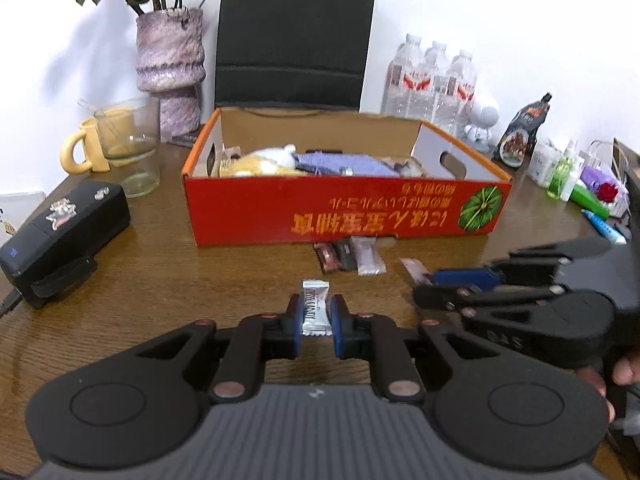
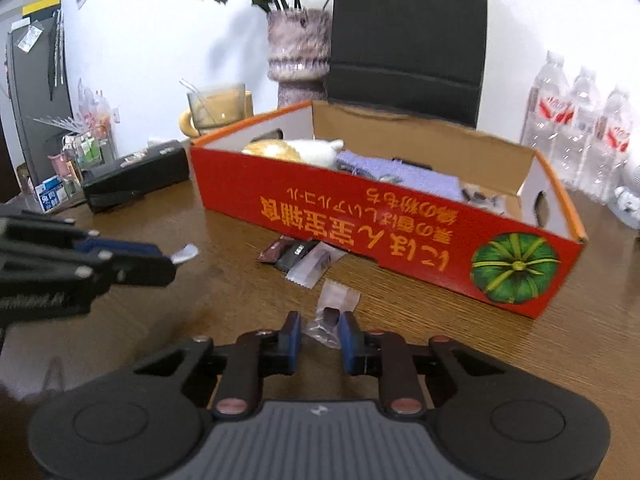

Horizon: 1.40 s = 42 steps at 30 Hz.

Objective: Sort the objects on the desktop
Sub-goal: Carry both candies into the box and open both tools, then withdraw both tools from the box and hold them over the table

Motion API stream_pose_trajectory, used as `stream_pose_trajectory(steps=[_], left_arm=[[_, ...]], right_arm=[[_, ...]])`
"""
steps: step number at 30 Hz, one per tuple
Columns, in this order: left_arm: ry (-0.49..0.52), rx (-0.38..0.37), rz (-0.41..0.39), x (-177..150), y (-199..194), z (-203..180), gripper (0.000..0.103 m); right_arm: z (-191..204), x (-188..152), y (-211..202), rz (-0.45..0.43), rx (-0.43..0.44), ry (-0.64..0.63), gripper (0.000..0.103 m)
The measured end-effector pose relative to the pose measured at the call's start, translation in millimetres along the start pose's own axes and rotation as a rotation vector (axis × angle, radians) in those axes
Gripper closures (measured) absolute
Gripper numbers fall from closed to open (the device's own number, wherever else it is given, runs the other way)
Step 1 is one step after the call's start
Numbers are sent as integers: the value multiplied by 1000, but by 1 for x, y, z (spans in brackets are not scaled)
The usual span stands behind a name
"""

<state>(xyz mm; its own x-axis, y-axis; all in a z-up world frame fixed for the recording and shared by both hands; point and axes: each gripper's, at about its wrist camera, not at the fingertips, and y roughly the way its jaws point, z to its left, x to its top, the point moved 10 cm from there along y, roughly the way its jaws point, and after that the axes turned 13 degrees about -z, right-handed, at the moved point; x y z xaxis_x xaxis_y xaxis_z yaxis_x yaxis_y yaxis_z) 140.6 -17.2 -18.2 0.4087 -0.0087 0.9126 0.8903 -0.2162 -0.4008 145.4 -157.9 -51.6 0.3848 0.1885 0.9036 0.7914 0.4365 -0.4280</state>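
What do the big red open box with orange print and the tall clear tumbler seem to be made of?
Red open box: apparently cardboard, glossy print outside, bare brown inside, die-cut handle hole. Clear tumbler: looks like glass, since the yellow mug shows through it; clear plastic is possible.

A lived-in home room, this: a wooden table against a white wall, dried roses in a purple vase, a yellow mug behind a glass, bottled water, a small white figurine, and a refrigerator with magnets at the side.
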Motion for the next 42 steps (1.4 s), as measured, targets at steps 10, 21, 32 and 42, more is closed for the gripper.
stream_pose_trajectory(steps=[10, 21, 32, 42], left_arm=[[-2, -83, -50, 121, 61, -14, 88], [-66, 39, 245, 132, 227, 8, 88], [-103, 64, 310, 130, 238, 35, 19], [13, 111, 250, 138, 149, 30, 0]], right_arm=[[-49, 104, -27, -141, -90, 40, 84], [-151, 134, 107, 203, -228, 219, 83], [-168, 106, 126, 379, -264, 284, 19], [-128, 115, 59, 309, -254, 286, 14]])
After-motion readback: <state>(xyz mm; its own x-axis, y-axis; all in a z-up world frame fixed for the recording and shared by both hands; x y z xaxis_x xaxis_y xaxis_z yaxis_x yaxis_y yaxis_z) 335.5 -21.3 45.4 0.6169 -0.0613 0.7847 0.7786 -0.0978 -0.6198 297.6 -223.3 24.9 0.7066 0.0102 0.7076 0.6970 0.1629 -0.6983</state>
